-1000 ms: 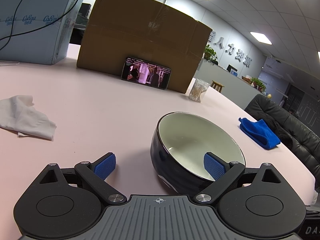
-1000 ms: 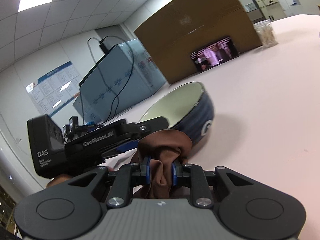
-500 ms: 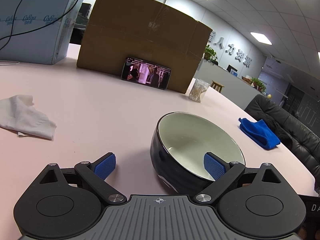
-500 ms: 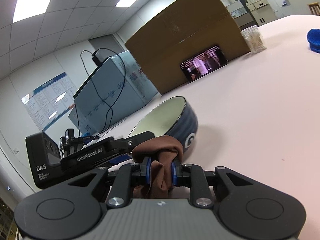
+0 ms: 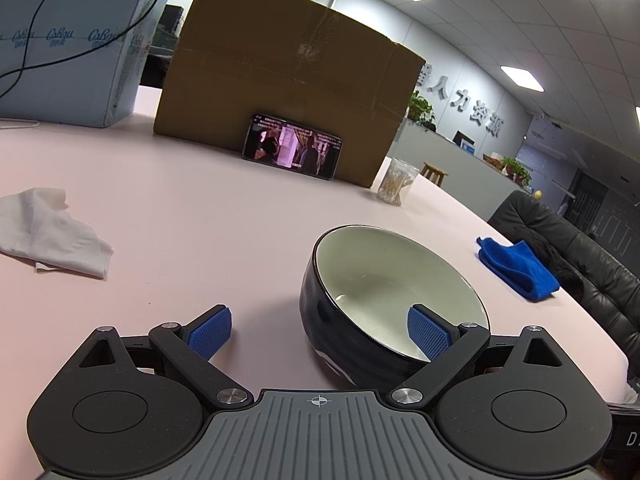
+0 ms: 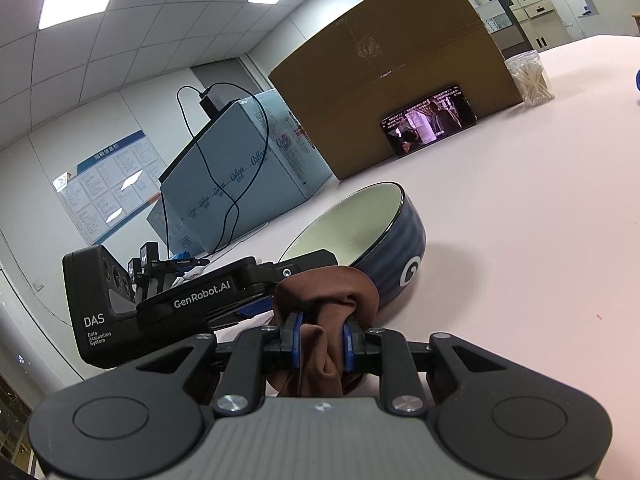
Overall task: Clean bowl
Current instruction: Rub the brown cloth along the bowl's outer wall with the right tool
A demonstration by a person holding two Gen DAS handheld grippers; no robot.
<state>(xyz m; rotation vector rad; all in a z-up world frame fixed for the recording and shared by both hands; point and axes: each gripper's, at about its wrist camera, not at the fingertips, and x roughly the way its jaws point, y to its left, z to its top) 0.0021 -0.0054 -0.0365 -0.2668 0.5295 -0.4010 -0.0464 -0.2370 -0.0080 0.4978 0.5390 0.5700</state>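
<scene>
Looking along your left gripper (image 5: 319, 330), its fingers gape wide around the near rim of the bowl (image 5: 394, 300) on the worktop (image 5: 200, 232), gripping nothing. Your right gripper (image 6: 320, 342) pinches a brown cloth (image 6: 324, 320) short of the bowl (image 6: 372, 248); wiping looks unstarted.

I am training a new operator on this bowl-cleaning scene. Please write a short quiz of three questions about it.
1. True or false: the right gripper is empty.
2. Which cloth lies beside the black sofa: A white, B blue, C brown?
3. What leans against the cardboard box?

Key
1. False: it is shut on the brown cloth.
2. B, the blue cloth.
3. A phone playing video.
</scene>
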